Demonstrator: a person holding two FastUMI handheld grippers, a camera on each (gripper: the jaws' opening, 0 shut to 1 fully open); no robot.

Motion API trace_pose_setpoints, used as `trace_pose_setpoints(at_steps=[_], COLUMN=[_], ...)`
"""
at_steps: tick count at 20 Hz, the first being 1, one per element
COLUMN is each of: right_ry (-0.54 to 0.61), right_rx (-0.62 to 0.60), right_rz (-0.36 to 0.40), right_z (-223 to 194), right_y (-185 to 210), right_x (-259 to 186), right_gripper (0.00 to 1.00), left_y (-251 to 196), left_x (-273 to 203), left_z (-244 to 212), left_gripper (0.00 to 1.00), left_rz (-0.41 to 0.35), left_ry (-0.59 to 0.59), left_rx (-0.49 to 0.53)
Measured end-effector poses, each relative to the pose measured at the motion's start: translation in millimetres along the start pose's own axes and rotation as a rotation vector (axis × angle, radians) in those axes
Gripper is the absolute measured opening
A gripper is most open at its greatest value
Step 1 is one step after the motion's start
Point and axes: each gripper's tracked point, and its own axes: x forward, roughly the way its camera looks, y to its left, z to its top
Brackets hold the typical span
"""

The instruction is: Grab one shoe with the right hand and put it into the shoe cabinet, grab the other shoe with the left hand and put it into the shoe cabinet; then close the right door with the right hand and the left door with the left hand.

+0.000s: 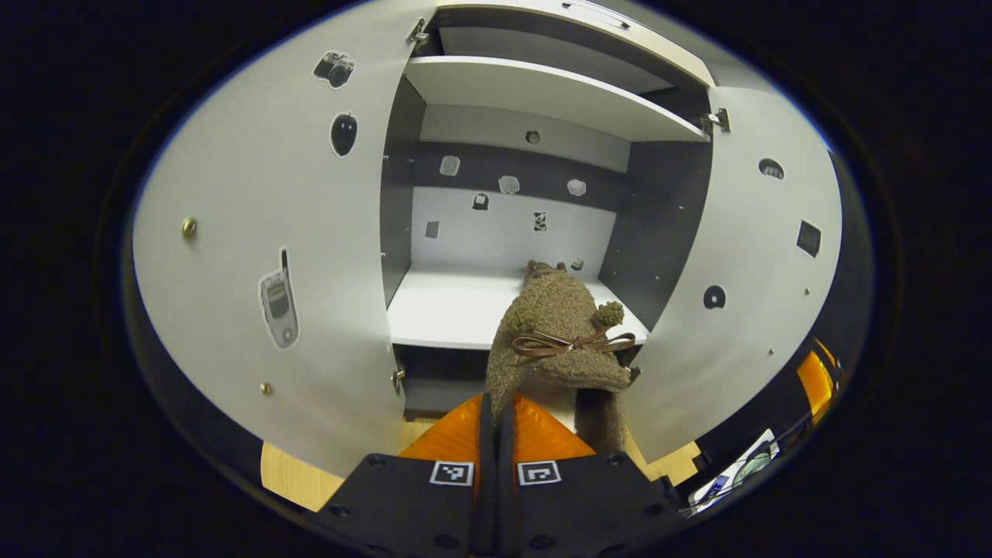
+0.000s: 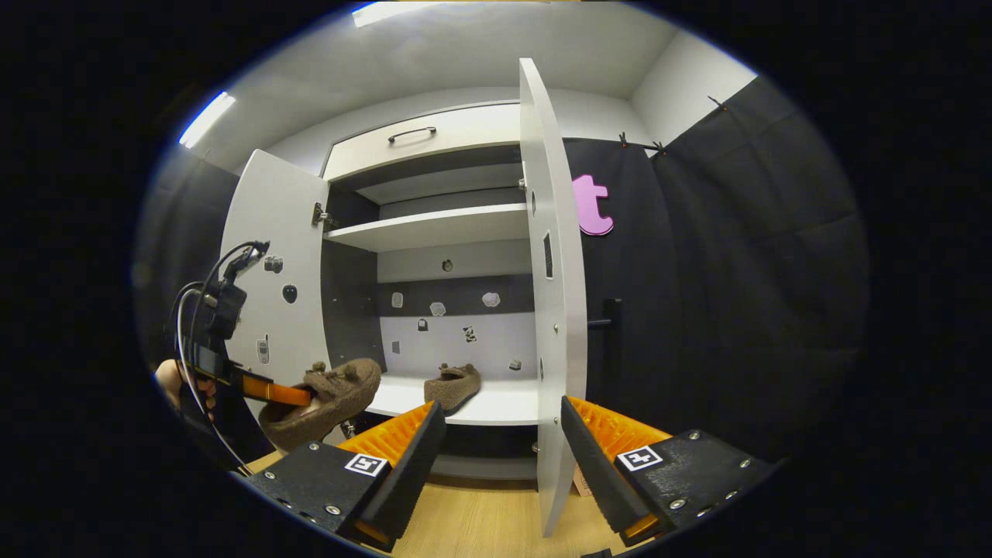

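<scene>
- The left hand-held gripper (image 1: 496, 422) is clenched on a shoe (image 1: 559, 337): its two fingers stand pressed together on the shoe's edge, and the shoe is held up in the air in front of the shoe cabinet (image 1: 535, 93), just before the lower shelf (image 1: 446, 306).
- That shoe is a fuzzy brown slipper of woolly, nubbly cloth, with a thin brown ribbon bow (image 1: 572, 343) across its top and a small pompom (image 1: 610, 313) beside the bow.
- In the right gripper view the same shoe (image 2: 325, 399) hangs tilted from the left hand-held gripper (image 2: 291, 395), its open mouth turned downward, near the left door (image 2: 275, 271); a hand (image 2: 174, 380) holds that tool at the far left.
- The second shoe (image 2: 456, 385), of the same brown fuzzy make, lies on the lower shelf (image 2: 496, 403) inside the cabinet, toward its right side.
- The right hand-held gripper (image 2: 502, 434) is released, its fingers spread wide with nothing between them; it sits low before the edge of the right door (image 2: 552, 310).
- Both doors stand open; small stickers dot their inner faces and the back wall.
- Pale wood floor (image 2: 480, 519) lies below the cabinet.
</scene>
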Motion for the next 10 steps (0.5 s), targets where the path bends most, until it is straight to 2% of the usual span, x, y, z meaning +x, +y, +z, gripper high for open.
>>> trace_pose_setpoints(at_steps=[4,10], right_ry=[-0.01,-0.025], right_rx=[0.0,0.016], right_rz=[-0.018,-0.061], right_z=[5,13], right_y=[-7,-21], right_x=[-3,-5], right_gripper=[0.92,0.92], left_y=[1,0], left_x=[41,109], left_z=[48,95], left_gripper=[0.06,0.07], left_rz=[0.007,0.008], left_ry=[-0.038,-0.039], left_rx=[-0.036,-0.063])
